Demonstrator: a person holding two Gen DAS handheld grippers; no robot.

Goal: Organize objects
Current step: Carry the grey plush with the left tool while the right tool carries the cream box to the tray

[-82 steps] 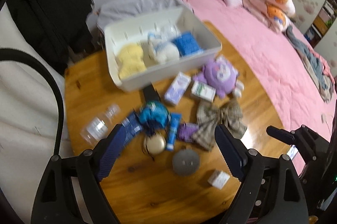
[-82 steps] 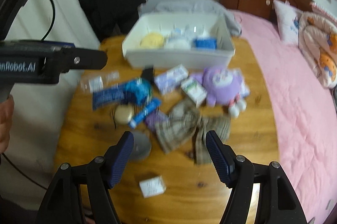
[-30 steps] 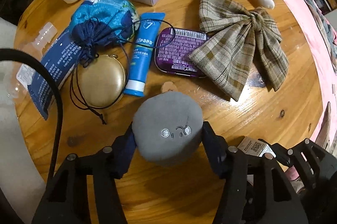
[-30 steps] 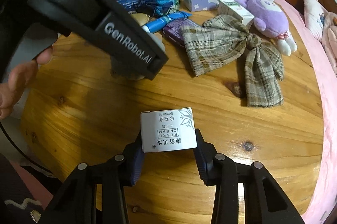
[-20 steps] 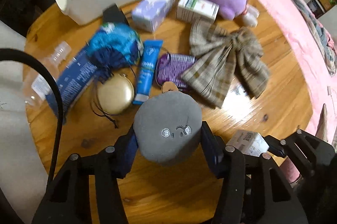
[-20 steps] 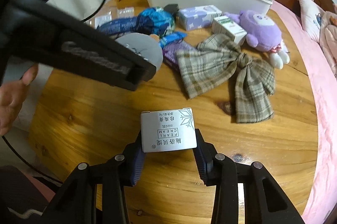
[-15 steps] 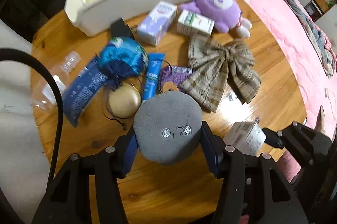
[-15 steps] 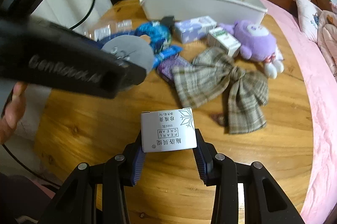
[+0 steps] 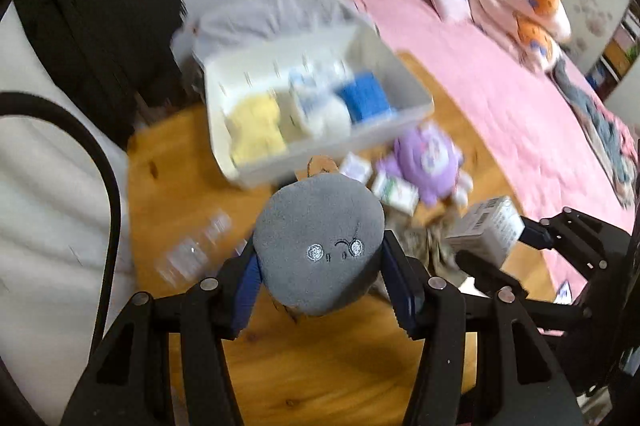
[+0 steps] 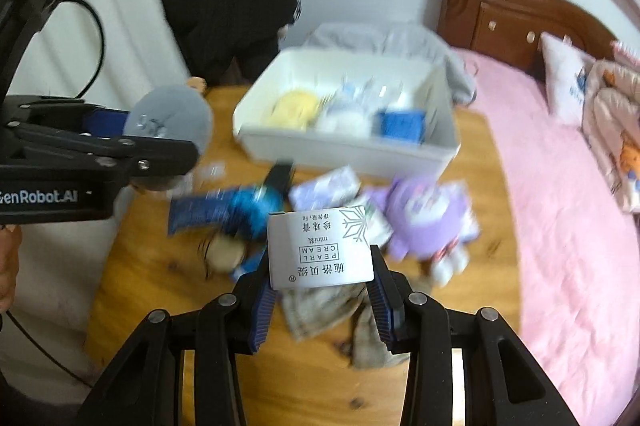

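While both grippers are up in the air over the round wooden table (image 10: 160,306), each one's got something: the left gripper (image 9: 320,274) is clamped around a round grey plush (image 9: 318,246) with a little stitched face, and the right gripper (image 10: 320,290) is pinching a small white pearl cream box (image 10: 320,250) by its two side faces.

The plush looks super light and squishy, so the pads sink in a bit on either side of its middle. That's probably the best place to hold it, since near the edge it'd likely just fold and slip out. Nothing fragile there, I'd guess.

The carton's a different story. It looks like thin cardboard, light, stiff-ish but crushable, so squeezing across the flat sides near the lower half like it is now seems right. Too much force would probably dent it.

The white bin (image 10: 352,149) sits at the far side of the table, already holding something yellow, something white and something blue. In front of it the table's cluttered with a purple plush toy (image 10: 424,222), a plaid bow (image 10: 328,310) and a blue pouch (image 10: 248,205). Everything's motion-blurred, so I can't tell which compartment has space.
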